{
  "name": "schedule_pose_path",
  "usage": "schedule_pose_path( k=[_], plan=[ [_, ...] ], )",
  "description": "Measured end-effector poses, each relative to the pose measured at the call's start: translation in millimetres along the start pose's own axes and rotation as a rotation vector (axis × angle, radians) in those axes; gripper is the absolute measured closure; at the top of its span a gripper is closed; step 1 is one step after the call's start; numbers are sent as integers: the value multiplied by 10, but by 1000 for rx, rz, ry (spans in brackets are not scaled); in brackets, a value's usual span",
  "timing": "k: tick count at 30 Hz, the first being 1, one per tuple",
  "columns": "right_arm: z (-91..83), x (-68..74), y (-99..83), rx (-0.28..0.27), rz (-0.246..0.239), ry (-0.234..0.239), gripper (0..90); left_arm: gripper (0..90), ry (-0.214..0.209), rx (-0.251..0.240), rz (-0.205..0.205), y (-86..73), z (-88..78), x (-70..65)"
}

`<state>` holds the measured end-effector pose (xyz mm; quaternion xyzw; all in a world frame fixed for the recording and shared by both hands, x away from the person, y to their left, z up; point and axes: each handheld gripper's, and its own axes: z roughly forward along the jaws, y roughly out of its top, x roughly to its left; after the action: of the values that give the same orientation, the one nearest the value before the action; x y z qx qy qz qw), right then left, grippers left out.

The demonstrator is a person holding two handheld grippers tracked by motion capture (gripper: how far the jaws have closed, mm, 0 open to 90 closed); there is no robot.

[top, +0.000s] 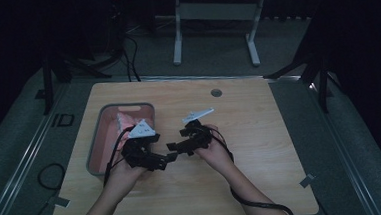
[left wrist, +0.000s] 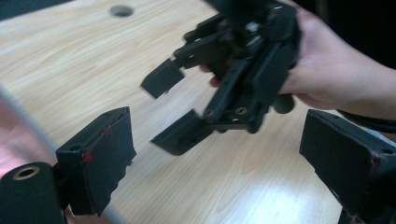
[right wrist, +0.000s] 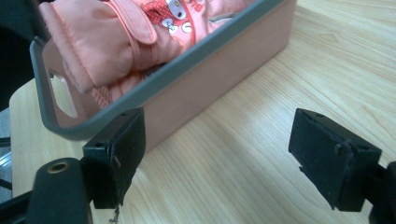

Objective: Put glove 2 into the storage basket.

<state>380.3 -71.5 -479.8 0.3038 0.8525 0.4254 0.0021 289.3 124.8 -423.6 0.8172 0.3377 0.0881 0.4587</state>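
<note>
Nearest the camera in the high view, two forearms enter from the bottom edge, one hand on each of two grippers. The left gripper [top: 169,158] sits beside the near right corner of the bin, its jaws pointing toward the other hand. Its two jaws are spread wide with nothing between them, over bare wood.

The right gripper [top: 172,147] faces it, just beside it over the middle of the table [top: 260,133]. In the left gripper view its two jaws are spread apart and empty; the right gripper view shows the same, with bare wood between the pads. One cable [top: 257,203] trails from it along the right forearm.

Farther out, one grey-rimmed bin [right wrist: 196,88] with pinkish walls stands on the left half of the table. One cut-out handle shows in its end wall. Inside lies one pink padded garment [right wrist: 116,42] with a red dotted cartoon print, touched by neither gripper.

Beyond, one round hole [top: 216,93] marks the far part of the table. Behind the table stands one white frame [top: 213,26] on two legs.
</note>
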Motion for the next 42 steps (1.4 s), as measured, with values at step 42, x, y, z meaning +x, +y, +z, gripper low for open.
schedule_pose_path(
  k=[42],
  plan=[
    [-286,-328,-1169,26,-61,-29,177,101,-248,112,208,-702,1043,-540]
  ],
)
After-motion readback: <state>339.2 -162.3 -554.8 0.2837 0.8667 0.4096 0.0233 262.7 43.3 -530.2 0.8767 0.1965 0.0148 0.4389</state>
